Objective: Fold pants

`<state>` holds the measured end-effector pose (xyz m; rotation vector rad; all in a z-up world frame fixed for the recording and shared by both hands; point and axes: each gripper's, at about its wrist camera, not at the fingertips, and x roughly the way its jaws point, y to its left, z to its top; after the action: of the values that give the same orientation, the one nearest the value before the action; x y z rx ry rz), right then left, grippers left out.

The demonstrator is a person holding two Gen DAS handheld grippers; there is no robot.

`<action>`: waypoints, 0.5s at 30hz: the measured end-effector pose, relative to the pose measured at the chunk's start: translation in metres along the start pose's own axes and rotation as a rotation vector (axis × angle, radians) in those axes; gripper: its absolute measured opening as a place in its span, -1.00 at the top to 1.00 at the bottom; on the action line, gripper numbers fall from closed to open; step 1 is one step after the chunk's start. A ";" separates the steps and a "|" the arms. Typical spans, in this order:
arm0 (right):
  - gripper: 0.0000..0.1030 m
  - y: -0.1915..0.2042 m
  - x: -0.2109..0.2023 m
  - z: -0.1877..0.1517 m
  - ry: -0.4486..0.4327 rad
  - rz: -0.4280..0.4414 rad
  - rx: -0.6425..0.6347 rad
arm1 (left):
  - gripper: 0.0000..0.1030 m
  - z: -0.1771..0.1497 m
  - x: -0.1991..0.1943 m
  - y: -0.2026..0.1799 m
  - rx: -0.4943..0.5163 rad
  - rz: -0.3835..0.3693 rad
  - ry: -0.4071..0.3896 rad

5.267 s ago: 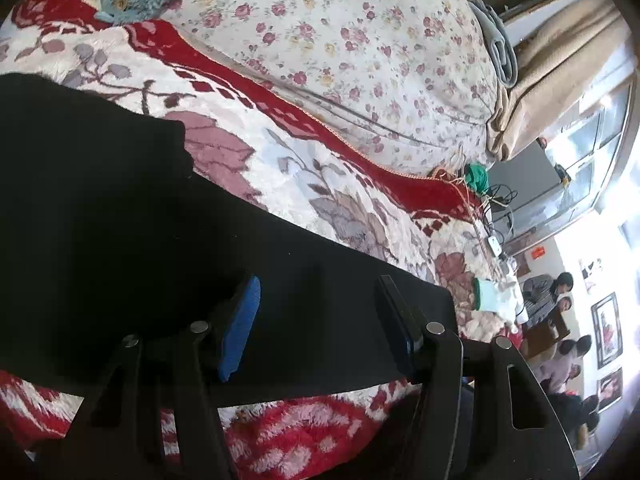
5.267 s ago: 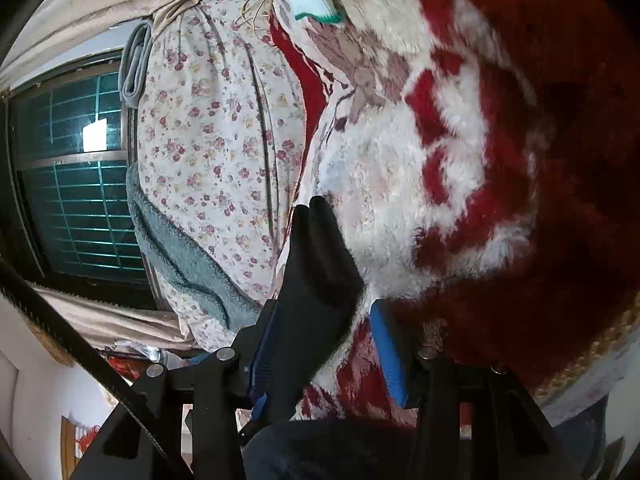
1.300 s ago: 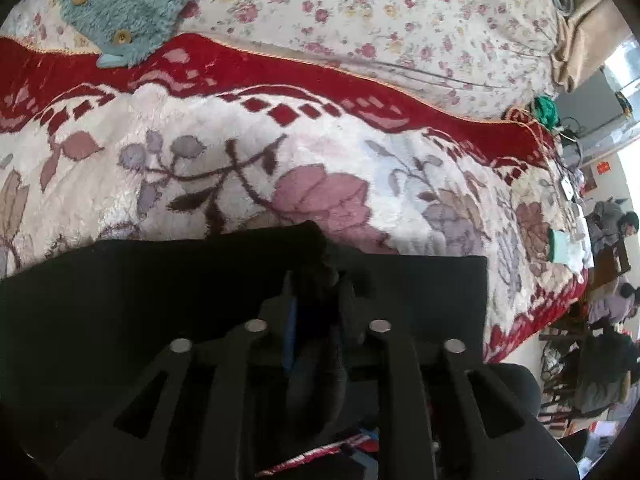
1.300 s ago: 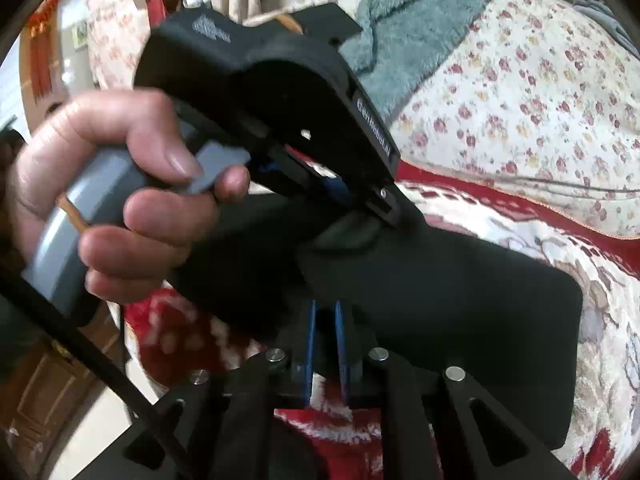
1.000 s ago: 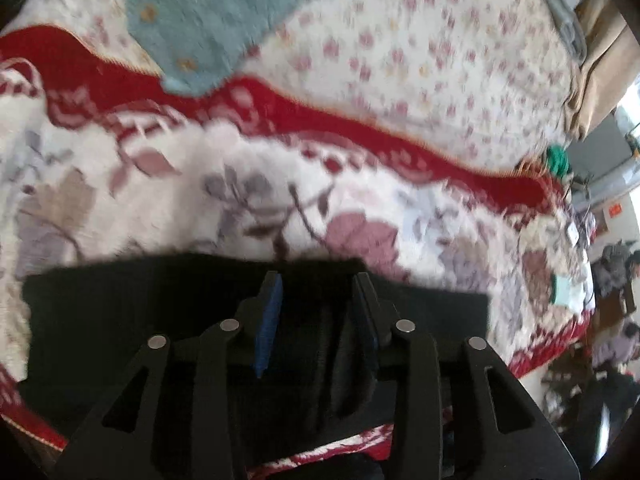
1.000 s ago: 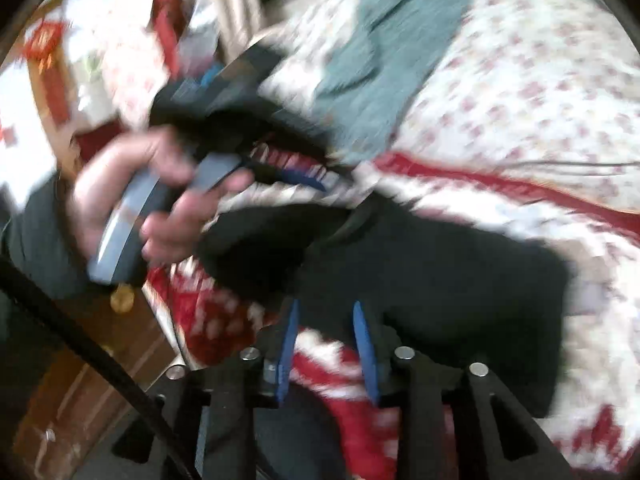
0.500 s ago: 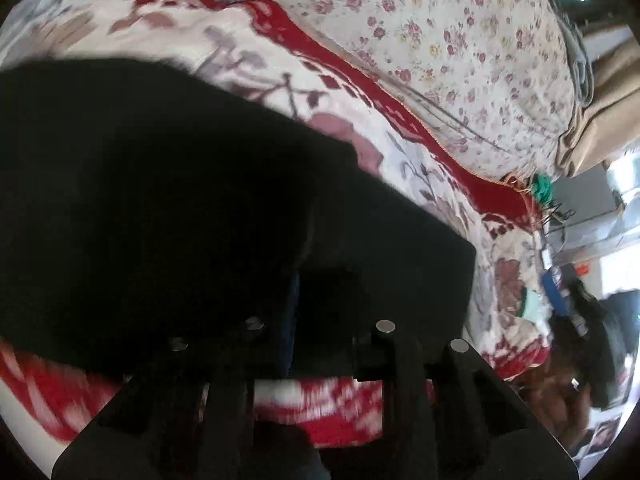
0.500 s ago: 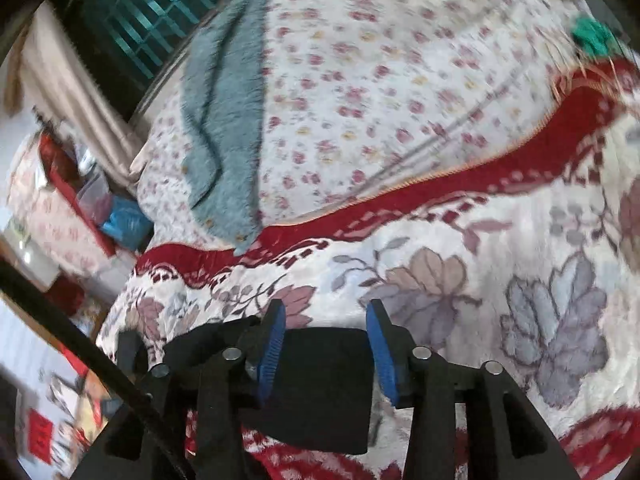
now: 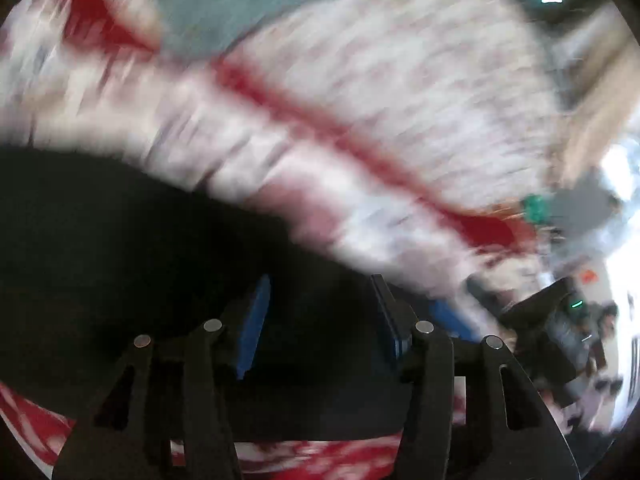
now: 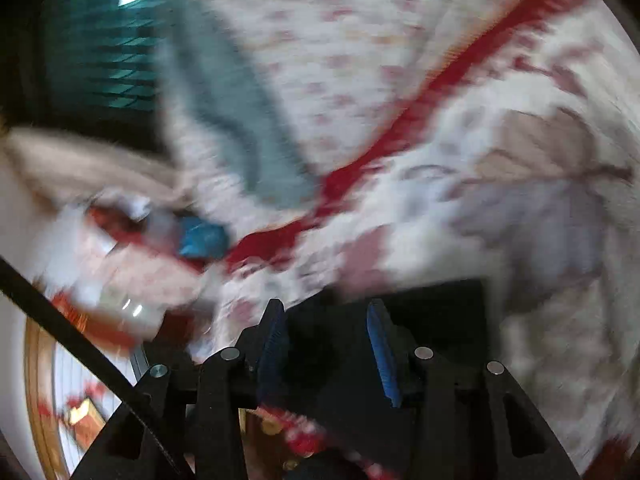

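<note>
The black pants [image 9: 120, 248] lie folded on the red and white bedspread [image 9: 248, 148] and fill the lower left of the blurred left wrist view. My left gripper [image 9: 320, 312] hovers over them; its jaws are opening, the blue pads [image 9: 256, 320] stand apart and only flat cloth shows between them. In the right wrist view one end of the pants [image 10: 440, 304] lies just past my right gripper [image 10: 326, 332], which is open with its pads clear of the cloth. The right gripper's body [image 9: 560, 320] shows at the far right of the left wrist view.
A flowered quilt [image 10: 340, 40] is heaped behind the bedspread's red border [image 10: 400, 128], with a teal fluffy garment [image 10: 240, 120] on it. A window [image 10: 100, 48] and beige curtain [image 10: 80, 160] are at left, a blue item [image 10: 200, 236] by the bed's edge.
The left jaws, shut on the pants half a second ago, have parted and the hand has sunk. The right gripper has let go, rolled and swung along the pants. Both views are blurred.
</note>
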<state>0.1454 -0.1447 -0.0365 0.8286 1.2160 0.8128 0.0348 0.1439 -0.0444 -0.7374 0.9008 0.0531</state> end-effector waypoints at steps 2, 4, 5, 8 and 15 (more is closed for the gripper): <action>0.53 -0.027 0.017 0.005 0.066 -0.016 0.117 | 0.11 0.001 -0.009 0.011 -0.050 -0.071 -0.054; 0.69 -0.034 0.014 0.008 0.052 -0.005 0.161 | 0.12 0.001 -0.008 0.018 -0.070 -0.093 -0.044; 0.65 -0.031 0.011 0.007 0.050 0.001 0.153 | 0.11 0.000 -0.008 0.020 -0.074 -0.105 -0.051; 0.54 -0.004 -0.014 0.004 -0.062 0.025 0.016 | 0.11 -0.003 -0.012 0.018 -0.078 -0.109 -0.061; 0.16 0.053 -0.024 -0.034 0.115 -0.211 -0.317 | 0.11 -0.006 -0.010 0.011 -0.083 -0.115 -0.066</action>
<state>0.1040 -0.1375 0.0160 0.3929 1.2125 0.8604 0.0207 0.1514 -0.0452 -0.8590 0.7957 0.0134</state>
